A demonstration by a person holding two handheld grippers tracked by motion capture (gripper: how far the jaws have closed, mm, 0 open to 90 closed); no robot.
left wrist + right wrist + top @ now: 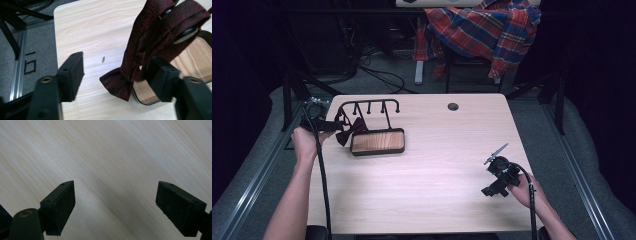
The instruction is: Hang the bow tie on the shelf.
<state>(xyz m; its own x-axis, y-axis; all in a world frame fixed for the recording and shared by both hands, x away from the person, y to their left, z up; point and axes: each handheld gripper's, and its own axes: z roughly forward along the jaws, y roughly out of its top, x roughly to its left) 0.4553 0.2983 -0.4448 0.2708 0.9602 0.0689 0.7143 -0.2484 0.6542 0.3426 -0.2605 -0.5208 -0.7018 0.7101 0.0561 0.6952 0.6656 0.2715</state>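
Bow tie (pixel 150 47) is hung on rack (pixel 377 141) hook for storage, released by left gripper (pixel 117 75) with jaws apart; right gripper (pixel 115 205) is held wide over surface (pixel 437 170).

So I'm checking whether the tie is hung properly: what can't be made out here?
- High view: which peg of the black metal rack carries the dark red bow tie is too small to tell.
- Left gripper view: the tie's top is cut off by the edge.
- Left tool: one pad hides part of the tie.
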